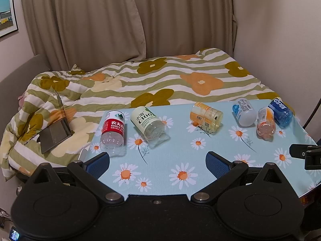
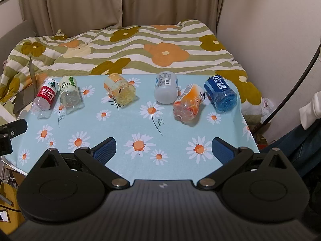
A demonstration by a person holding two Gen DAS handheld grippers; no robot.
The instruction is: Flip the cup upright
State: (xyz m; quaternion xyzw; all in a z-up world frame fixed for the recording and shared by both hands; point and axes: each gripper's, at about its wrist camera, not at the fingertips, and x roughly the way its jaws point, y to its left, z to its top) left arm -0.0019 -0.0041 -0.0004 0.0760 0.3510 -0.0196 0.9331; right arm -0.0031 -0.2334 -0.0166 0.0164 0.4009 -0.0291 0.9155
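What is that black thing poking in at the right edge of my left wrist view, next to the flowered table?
Observer: That is part of the right gripper. Its own camera shows its blue-padded fingers spread wide, holding nothing.
Operator: Is it close to any of the cups?
Observer: Not touching any. In the right wrist view the nearest are the orange cup and the blue cup, both on their sides, with bare cloth between them and the fingers.
Operator: Is anything past the table's right edge?
Observer: Yes, what looks like a crumpled plastic bag lies low by the wall.
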